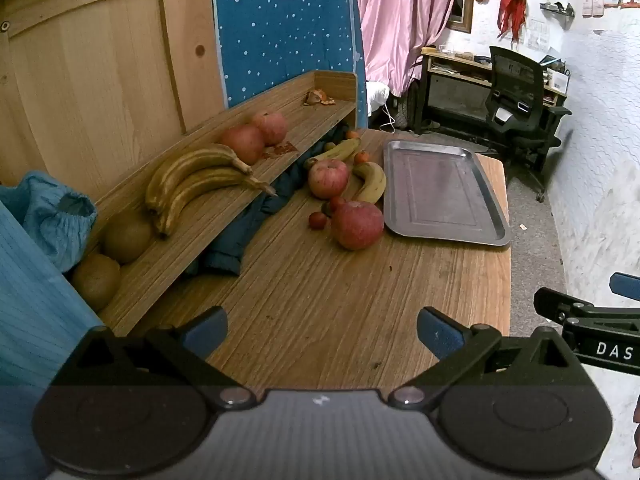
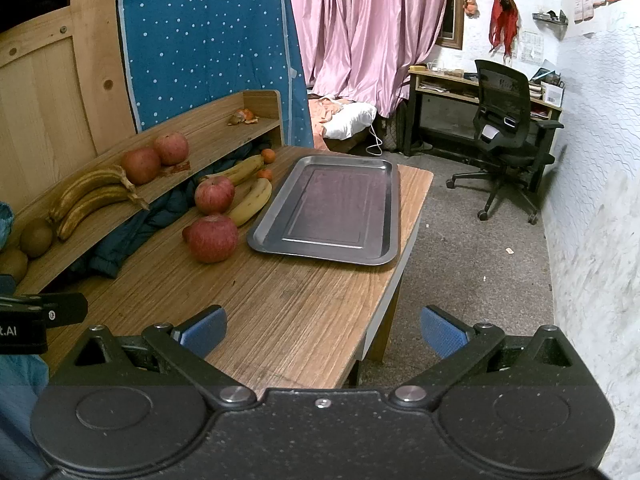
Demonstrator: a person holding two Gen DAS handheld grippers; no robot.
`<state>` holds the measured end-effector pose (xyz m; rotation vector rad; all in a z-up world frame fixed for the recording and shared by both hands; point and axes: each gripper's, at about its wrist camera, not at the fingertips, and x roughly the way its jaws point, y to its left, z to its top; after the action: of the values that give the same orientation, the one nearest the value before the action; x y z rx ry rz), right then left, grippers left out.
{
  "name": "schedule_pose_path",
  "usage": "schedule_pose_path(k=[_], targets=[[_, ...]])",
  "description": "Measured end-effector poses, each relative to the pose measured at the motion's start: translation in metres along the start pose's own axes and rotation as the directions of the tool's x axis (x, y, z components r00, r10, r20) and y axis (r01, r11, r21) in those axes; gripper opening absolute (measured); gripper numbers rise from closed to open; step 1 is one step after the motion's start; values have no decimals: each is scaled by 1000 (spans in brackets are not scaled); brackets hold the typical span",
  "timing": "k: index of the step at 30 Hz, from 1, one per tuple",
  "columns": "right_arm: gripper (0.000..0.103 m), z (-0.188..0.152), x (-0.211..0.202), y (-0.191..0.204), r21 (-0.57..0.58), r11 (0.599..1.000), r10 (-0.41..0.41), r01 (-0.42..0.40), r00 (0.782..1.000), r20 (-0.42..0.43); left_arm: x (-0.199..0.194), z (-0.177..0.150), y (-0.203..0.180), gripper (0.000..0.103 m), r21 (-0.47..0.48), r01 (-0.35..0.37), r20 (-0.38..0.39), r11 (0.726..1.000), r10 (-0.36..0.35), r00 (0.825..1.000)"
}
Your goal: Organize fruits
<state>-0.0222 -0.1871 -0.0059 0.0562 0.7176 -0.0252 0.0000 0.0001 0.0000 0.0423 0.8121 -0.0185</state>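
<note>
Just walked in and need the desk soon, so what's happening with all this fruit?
A person holds two grippers over the near end of the table, sorting fruit, but nothing is picked up yet. The left gripper and right gripper are both open and empty. The metal tray holds nothing. Apples and bananas lie beside it, with more fruit on the shelf.

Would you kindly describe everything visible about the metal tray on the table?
The metal tray is a grey, rectangular, shallow pan with rounded corners, a raised rim and a stepped flat floor that looks like dull steel. It holds nothing. It lies flat on the wooden table, near the far right corner, with its long side beside a yellow banana.
</note>
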Motion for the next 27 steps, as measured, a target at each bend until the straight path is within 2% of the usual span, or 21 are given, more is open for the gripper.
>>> schedule_pose_path(k=[27], targets=[[102,1,3,-1,0,1000,0,0,1000,-5,4,-6,1,103,-3,-2,-10,1000,2,1000]])
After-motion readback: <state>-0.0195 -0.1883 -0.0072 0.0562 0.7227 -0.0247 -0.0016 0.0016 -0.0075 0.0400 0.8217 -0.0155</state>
